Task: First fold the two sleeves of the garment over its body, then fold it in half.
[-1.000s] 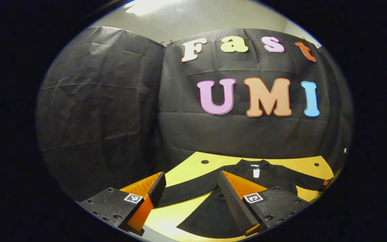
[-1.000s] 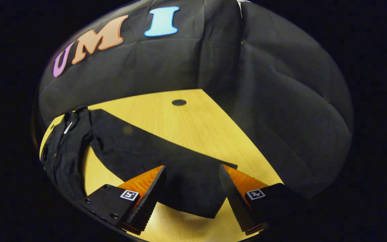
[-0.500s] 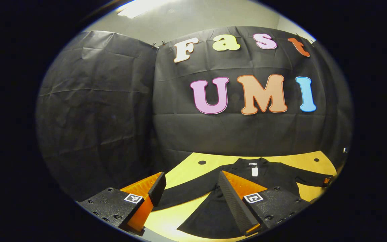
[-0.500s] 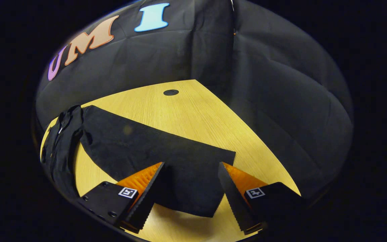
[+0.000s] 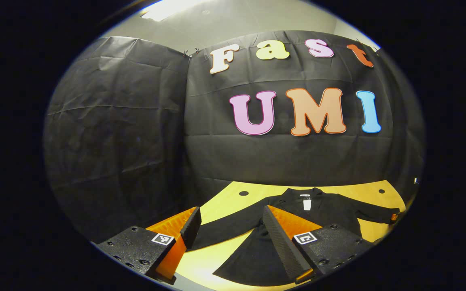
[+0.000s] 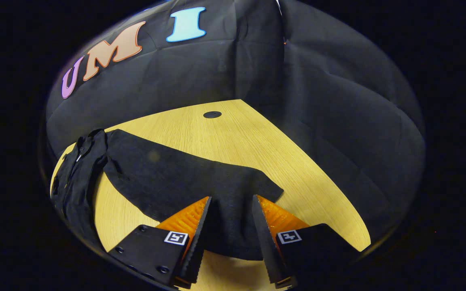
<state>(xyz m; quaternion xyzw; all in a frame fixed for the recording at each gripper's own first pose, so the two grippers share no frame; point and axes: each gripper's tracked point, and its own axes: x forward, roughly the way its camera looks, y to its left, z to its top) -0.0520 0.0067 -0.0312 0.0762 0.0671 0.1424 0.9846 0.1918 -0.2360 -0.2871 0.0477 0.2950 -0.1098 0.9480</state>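
Note:
A black long-sleeved garment (image 5: 330, 210) lies flat on the yellow wooden table (image 5: 225, 198), collar and white label (image 5: 306, 204) towards the back wall. In the left gripper view one sleeve (image 5: 229, 226) runs across between the fingers of my left gripper (image 5: 231, 216), which is open just above it. In the right gripper view the other sleeve (image 6: 168, 178) stretches from the body (image 6: 75, 178) to my right gripper (image 6: 229, 204). Its fingers (image 6: 200, 226) stand either side of the cuff end with a narrowed gap, and the cloth puckers between them.
Black cloth walls close the booth behind and beside the table (image 6: 233, 137). Round dark holes sit in the tabletop near the back (image 6: 212, 114) (image 5: 244, 193) (image 5: 381, 191). Bare wood lies to the right of the sleeve in the right gripper view.
The right gripper's fingers have drawn closer together over the cuff, and the sleeve's edge has bunched up between them. The left gripper has barely moved.

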